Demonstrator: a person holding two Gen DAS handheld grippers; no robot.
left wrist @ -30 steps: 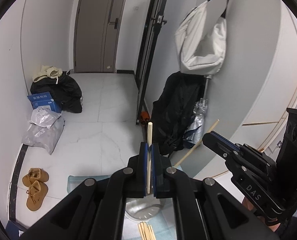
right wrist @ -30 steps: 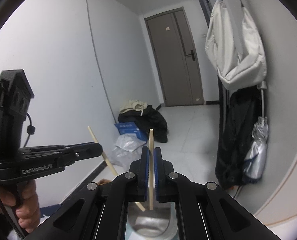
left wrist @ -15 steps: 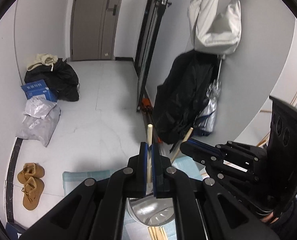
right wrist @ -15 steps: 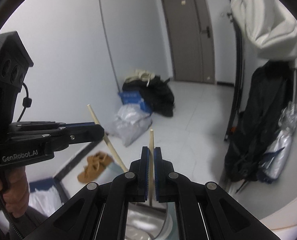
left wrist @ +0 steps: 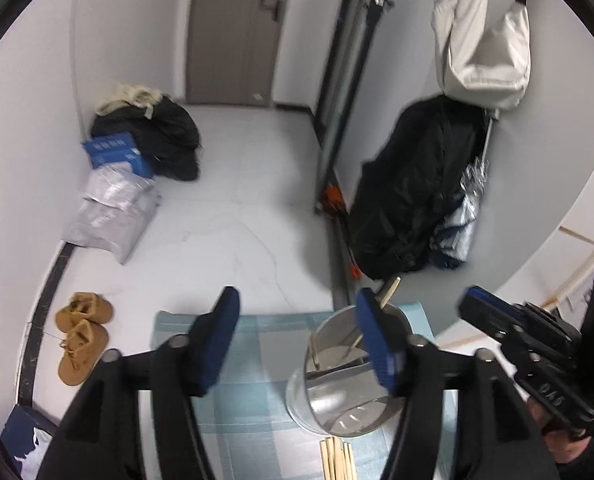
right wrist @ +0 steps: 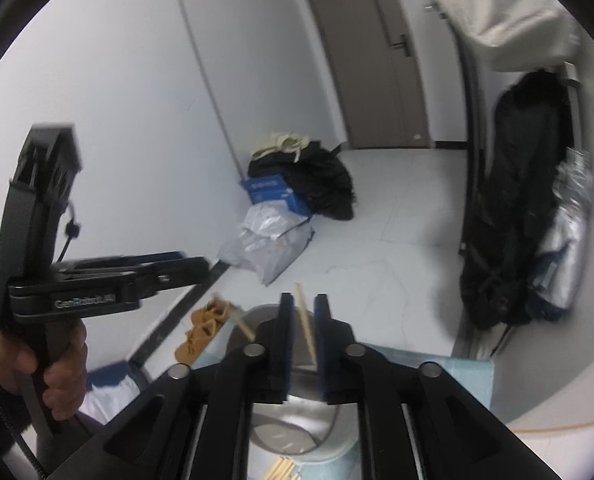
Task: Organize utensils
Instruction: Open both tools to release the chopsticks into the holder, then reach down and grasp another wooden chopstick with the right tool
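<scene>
Checked blue cloth [left wrist: 257, 364] under steel canister [left wrist: 337, 396]; white tiled floor [left wrist: 233, 216].

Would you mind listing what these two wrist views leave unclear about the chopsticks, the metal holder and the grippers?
- Loose chopsticks: the left wrist view's bottom edge cuts them off, so no count.
- Metal holder: the left gripper finger hides part of its rim; in the right wrist view the right gripper covers most of it.
- Chopstick between the right gripper's jaws: blurred, so contact with the pads is unclear.
</scene>
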